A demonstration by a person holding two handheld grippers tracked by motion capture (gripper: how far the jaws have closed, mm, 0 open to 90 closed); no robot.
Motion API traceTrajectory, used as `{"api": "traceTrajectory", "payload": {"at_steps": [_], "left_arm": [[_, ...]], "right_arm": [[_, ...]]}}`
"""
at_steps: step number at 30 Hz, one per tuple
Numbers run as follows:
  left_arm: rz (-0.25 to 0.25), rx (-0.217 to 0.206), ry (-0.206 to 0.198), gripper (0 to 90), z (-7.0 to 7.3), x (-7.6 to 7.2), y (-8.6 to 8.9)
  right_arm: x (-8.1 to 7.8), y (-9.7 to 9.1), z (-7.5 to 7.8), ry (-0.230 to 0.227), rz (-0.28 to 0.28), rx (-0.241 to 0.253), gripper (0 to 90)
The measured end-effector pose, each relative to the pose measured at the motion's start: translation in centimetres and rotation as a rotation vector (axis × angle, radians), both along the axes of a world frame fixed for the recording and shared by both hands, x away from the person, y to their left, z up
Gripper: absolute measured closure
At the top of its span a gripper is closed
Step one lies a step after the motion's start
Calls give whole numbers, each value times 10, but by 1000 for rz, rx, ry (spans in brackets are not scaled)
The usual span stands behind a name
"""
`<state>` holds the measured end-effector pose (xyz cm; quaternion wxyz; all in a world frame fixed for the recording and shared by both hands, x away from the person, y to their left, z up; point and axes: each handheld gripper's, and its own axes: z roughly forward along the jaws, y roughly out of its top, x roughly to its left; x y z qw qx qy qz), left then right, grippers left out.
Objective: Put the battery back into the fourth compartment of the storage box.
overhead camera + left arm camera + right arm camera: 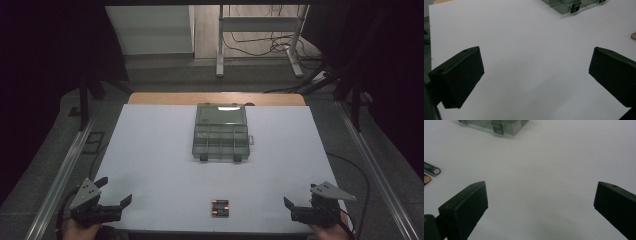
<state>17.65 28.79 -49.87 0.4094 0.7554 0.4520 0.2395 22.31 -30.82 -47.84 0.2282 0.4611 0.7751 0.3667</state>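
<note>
A clear plastic compartment box lies open at the middle of the white mat, its lid folded back. A small pack of batteries rests near the front edge. My left gripper sits at the front left corner, open, with nothing between its jaws. My right gripper sits at the front right corner, also open and empty. In the left gripper view the gripper faces bare mat, with the box far ahead. In the right gripper view the gripper has the batteries off to its left and the box ahead.
A wooden table edge shows behind the mat. Metal rails run along both sides. A white desk frame with loose cables stands on the floor at the back.
</note>
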Motion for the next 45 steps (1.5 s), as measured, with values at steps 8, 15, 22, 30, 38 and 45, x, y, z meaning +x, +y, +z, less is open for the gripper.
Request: {"api": "traceTrajectory", "payload": {"at_steps": [8, 15, 22, 30, 38, 45], "left_arm": [[-10, -24, 18, 5, -1, 2, 3], [-13, -23, 21, 3, -1, 2, 2], [-25, 0, 21, 3, 0, 2, 1], [-27, 7, 21, 4, 0, 2, 0], [-30, 3, 16, 5, 0, 2, 0], [-36, 10, 24, 7, -1, 3, -1]], "right_arm": [[2, 2, -1, 24, 14, -16, 0], [3, 3, -1, 30, 16, -25, 0], [4, 7, -2, 48, 37, -51, 0], [6, 9, -2, 59, 59, -62, 0], [10, 18, 2, 69, 111, -50, 0], [16, 33, 8, 66, 166, -64, 0]]}}
